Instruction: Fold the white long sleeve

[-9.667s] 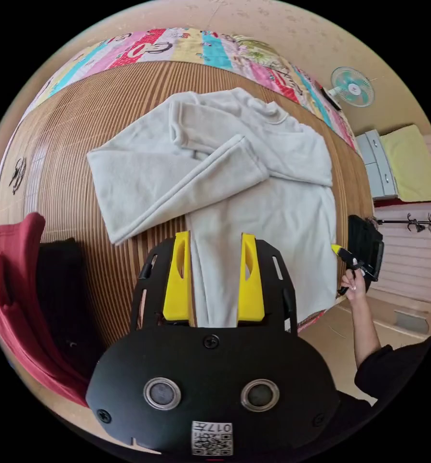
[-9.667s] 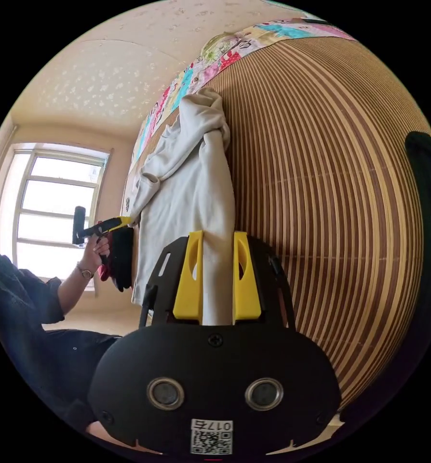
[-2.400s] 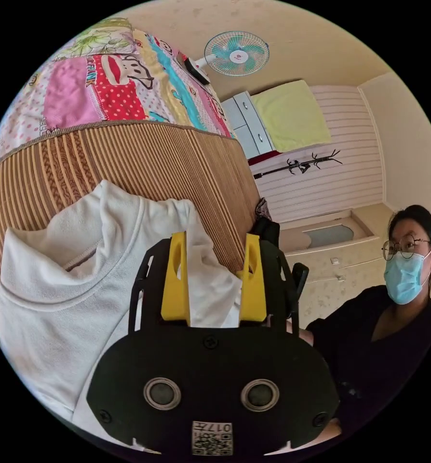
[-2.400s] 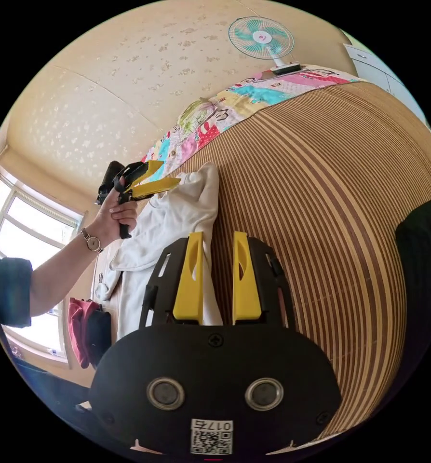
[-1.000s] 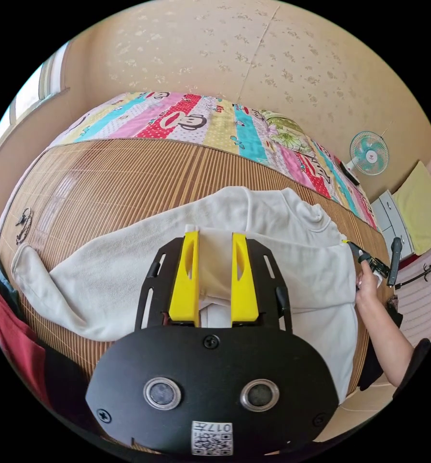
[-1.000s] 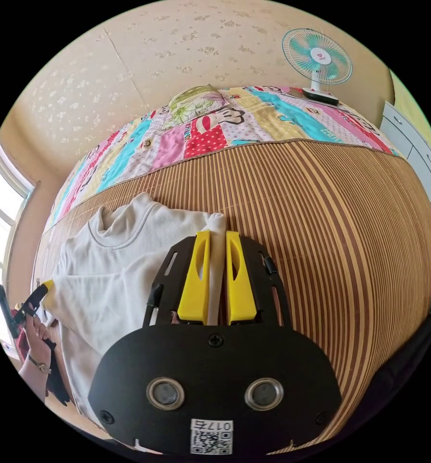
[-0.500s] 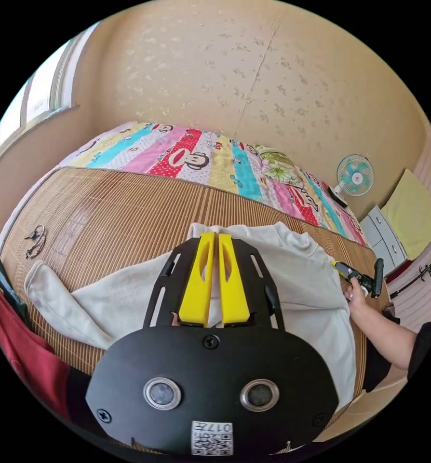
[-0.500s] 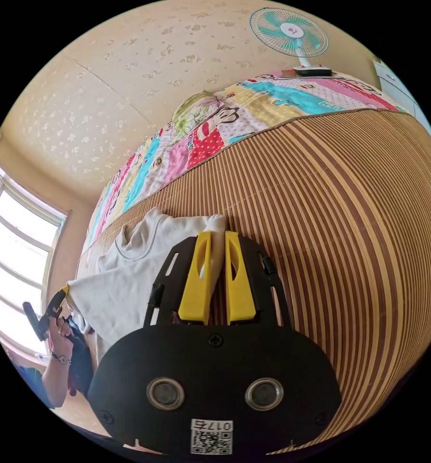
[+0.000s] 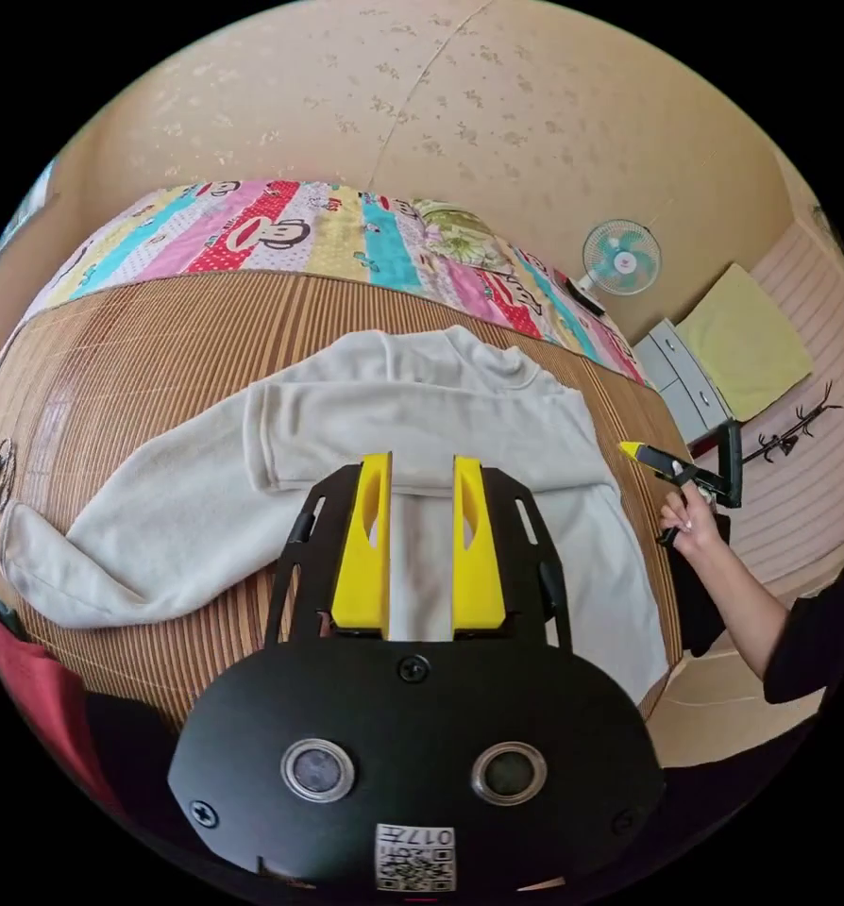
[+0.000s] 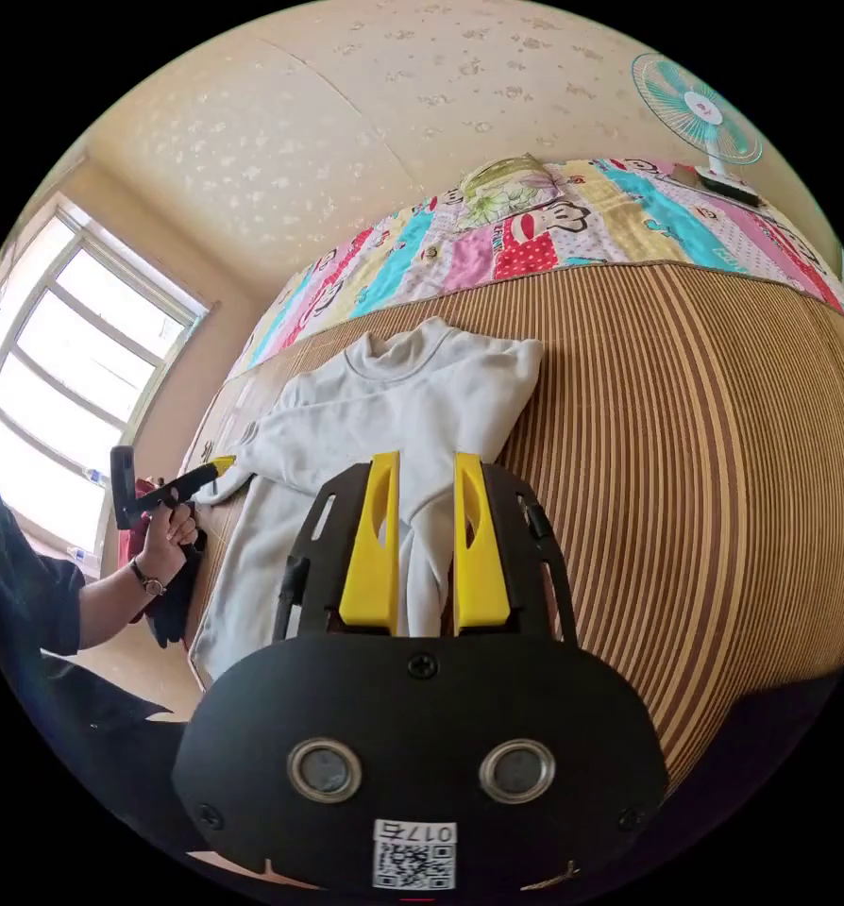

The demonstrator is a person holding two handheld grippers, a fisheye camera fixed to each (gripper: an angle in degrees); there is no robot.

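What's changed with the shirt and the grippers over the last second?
Both grippers have let go: the left gripper and right gripper, shut on the shirt half a second ago, now stand open and drawn back. One sleeve now lies folded across the chest. The other sleeve stays spread out on the mat.

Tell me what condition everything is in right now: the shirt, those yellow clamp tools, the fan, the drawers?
White long sleeve shirt: lying flat on the striped mat, one sleeve folded across the chest, the other stretched out to the side.
Left gripper: open, above the shirt.
Right gripper: open, above the shirt's edge.
Fan: cannot tell if it is running.
Drawers: closed.
Dark red garment: bunched at the mat's edge.
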